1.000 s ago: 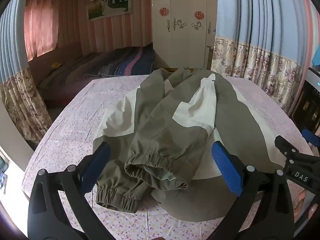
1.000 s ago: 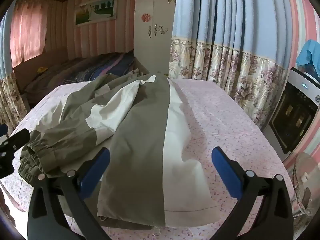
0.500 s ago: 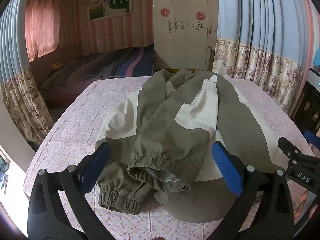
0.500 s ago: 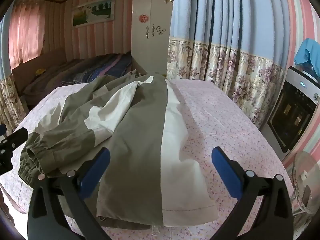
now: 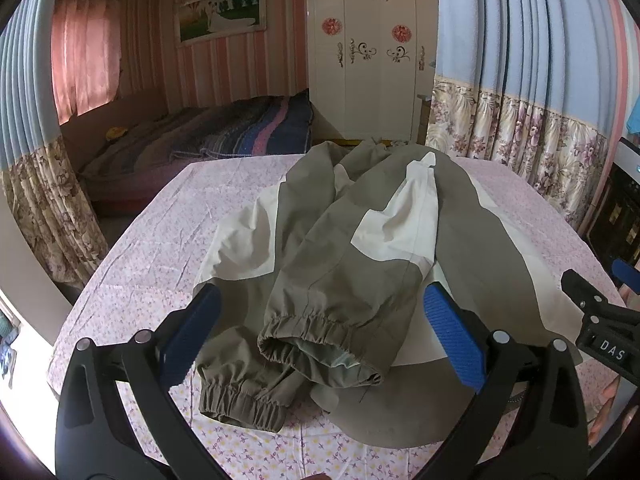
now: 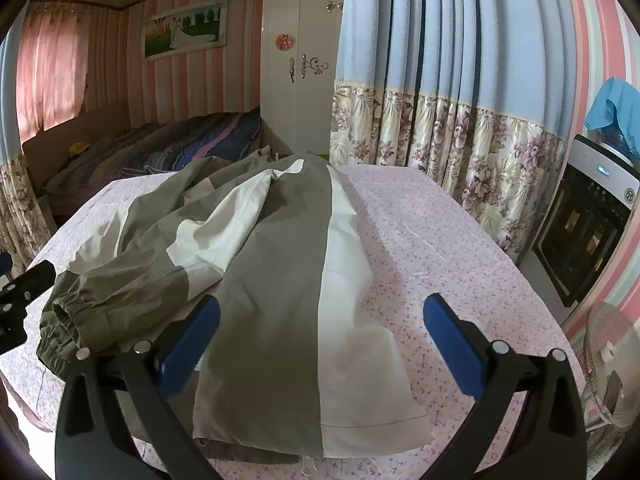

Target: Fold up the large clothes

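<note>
An olive and cream jacket [image 5: 340,248] lies on the table with both sleeves folded across its body; their elastic cuffs [image 5: 316,336] point toward me. It also shows in the right wrist view [image 6: 280,280], where its hem lies near the table's front edge. My left gripper [image 5: 320,336] is open and empty, held just above the cuffs. My right gripper [image 6: 320,344] is open and empty above the jacket's lower panel. The right gripper's tip shows in the left wrist view [image 5: 592,308] at the right edge.
The table has a pink floral cloth [image 5: 168,232]. A bed [image 5: 224,136] lies beyond it, with a white wardrobe [image 5: 368,60] and curtains [image 6: 440,100] behind. A black oven [image 6: 584,232] and a fan [image 6: 608,360] stand at the right.
Both grippers have drawn back and up slightly from the jacket. The jacket has not moved.
</note>
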Demonstrator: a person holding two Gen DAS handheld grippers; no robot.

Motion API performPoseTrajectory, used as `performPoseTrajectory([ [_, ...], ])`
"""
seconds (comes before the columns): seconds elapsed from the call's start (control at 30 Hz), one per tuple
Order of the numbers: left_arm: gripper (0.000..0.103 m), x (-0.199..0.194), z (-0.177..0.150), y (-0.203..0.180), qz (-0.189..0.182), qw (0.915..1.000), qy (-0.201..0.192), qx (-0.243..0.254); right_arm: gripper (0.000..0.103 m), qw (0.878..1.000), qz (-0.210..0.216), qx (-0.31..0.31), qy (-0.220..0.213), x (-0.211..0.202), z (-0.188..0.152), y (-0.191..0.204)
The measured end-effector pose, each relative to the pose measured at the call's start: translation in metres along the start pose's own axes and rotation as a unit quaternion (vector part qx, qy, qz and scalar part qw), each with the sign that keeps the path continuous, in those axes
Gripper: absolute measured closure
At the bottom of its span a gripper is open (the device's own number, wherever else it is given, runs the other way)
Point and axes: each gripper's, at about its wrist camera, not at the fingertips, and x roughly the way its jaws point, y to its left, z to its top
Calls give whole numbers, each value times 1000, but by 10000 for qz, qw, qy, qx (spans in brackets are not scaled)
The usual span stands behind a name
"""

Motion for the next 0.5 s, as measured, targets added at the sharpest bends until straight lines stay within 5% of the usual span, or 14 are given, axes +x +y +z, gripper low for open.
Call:
performPoseTrajectory([
  [0.5,3,-5,-5,-3,-11,10000,-60,16,2,9999,4,93,-75,-3,3,-5],
])
